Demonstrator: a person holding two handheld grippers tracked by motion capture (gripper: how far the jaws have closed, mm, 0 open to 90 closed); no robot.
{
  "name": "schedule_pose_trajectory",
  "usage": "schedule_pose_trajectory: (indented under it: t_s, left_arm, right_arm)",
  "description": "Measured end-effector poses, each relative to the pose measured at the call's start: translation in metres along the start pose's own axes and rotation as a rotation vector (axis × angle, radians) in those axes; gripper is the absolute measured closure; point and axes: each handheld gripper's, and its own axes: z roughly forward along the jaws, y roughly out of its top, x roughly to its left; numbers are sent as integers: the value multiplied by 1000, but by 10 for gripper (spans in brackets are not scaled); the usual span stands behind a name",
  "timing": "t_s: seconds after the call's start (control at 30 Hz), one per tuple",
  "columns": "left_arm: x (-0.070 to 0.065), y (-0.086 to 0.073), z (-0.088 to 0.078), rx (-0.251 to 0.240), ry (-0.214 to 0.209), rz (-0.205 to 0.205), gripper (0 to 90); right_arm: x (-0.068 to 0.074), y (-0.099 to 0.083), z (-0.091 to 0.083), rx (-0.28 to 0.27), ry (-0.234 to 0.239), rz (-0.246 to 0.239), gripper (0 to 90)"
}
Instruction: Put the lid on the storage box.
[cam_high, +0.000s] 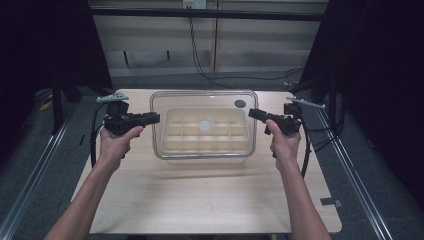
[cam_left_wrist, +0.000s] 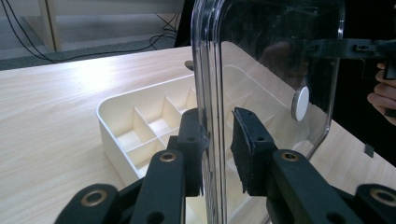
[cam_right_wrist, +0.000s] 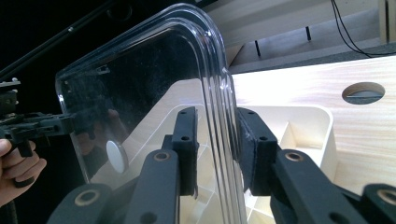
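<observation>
The left hand-held gripper (cam_high: 156, 118) sits in the person's left hand (cam_high: 116, 142), its jaws pointing inward across the worktop (cam_high: 200, 200). In the left gripper view its jaws straddle the left edge of a clear lid (cam_left_wrist: 266, 70); one pad (cam_left_wrist: 194, 144) touches the edge, the other (cam_left_wrist: 243, 149) stands just off it, so the jaws are nearly closed around the lid but whether they clamp it I cannot tell.

The right hand-held gripper (cam_high: 251, 113) is held in the right hand (cam_high: 283, 144) and points inward from the other side. In the right gripper view its jaws likewise sit either side of the lid's (cam_right_wrist: 154, 79) right edge, with narrow gaps visible at both pads; a firm grip cannot be confirmed.

Between the two grippers the lid (cam_high: 202, 97) is held level, above a cream tray (cam_high: 206, 131) divided into small compartments. In both gripper views the tray (cam_left_wrist: 140, 126) lies below and beyond the jaws, resting on the worktop. A small white round knob (cam_high: 205, 125) sits at the lid's middle, about midway between the grippers.

Past the right gripper, near the lid's far corner, a round dark hole (cam_high: 240, 103) opens in the worktop. Beyond the worktop's far edge, black cables (cam_high: 200, 65) trail over the grey floor (cam_high: 165, 80).
</observation>
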Motion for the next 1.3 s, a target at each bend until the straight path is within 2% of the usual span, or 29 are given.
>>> schedule_pose_trajectory:
  t_s: [0.2,0.53,0.67,0.73,0.83,0.93,1.17,1.3]
  left_arm:
    - [-4,6,-1,9,11,6,735]
    - [7,9,16,29,33,-12,730]
    - [11,7,21,40,82,-11,716]
    - [13,8,24,40,82,-26,712]
    - [16,8,26,40,83,-31,708]
    - [20,8,32,37,75,-54,704]
    - [27,9,40,58,86,-54,685]
    - [32,9,44,67,78,-60,680]
  right_arm:
    - [2,1,-1,0,-13,9,709]
    - [-9,8,10,13,-32,13,708]
    - [-13,5,17,30,-33,21,708]
    - [-14,5,21,37,-50,15,709]
    - [-15,6,23,43,-53,16,710]
    - [-19,7,26,51,-60,18,711]
    - [-27,8,35,75,-72,27,706]
    - [-31,8,40,83,-73,34,701]
